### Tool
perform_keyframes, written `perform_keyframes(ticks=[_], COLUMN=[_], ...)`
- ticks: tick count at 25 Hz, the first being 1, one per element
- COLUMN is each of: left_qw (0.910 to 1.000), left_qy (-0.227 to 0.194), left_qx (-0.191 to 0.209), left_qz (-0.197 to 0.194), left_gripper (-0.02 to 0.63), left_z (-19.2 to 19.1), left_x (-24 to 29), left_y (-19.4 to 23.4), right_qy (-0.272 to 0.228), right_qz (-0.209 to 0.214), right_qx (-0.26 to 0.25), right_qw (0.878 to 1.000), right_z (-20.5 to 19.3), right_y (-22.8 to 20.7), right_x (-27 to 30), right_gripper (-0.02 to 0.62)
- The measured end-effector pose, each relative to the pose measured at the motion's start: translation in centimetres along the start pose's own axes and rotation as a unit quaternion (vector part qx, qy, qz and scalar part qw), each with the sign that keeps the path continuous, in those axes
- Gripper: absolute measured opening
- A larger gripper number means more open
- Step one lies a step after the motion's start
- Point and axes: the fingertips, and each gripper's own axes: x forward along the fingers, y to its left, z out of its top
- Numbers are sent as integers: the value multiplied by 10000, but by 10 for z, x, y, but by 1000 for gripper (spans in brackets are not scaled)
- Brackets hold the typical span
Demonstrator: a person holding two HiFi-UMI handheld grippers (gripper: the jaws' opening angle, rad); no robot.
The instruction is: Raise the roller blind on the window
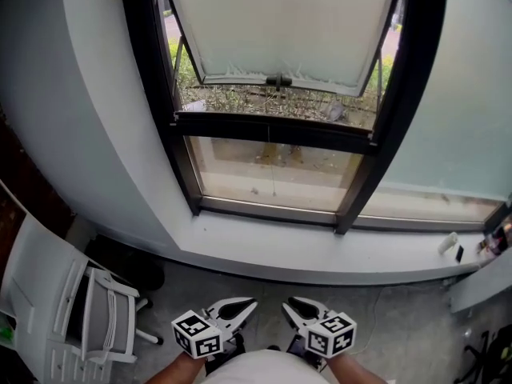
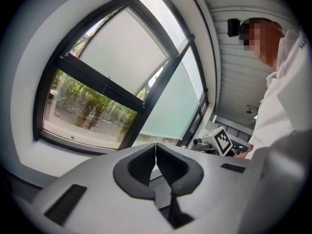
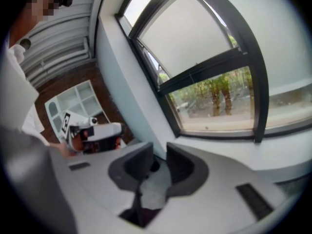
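Window (image 1: 272, 128) ahead; roller blind (image 1: 280, 22) beyond jaws

The roller blind (image 1: 280, 22) is pale, off-white and translucent. It hangs flat over the upper part of the black-framed window (image 1: 272, 129). Its bottom bar (image 1: 232, 78) stops a little above the frame's crossbar, with a small dark fitting (image 1: 278, 80) at its middle. The lower pane (image 1: 272, 170) is uncovered and shows greenery outside.
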Motion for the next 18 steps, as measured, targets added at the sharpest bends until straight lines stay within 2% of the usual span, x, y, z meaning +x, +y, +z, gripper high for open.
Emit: perform_keyframes(ticks=[3,11,18], left_qw=[9997,9987,9980], left_qy=[167,314,449], left_qx=[143,227,172], left_qz=[95,-316,-401], left_gripper=[21,21,21], left_z=[12,66,92], left_x=[2,11,8], left_y=[34,103,150], right_qy=[-30,-195,-195], right_qz=[-160,-536,-687], right_qx=[85,181,246], right_qw=[9998,9982,9971], right_z=[14,64,91], right_y=[-5,-10,-9], right_x=[24,94,141], right_gripper=[78,78,78])
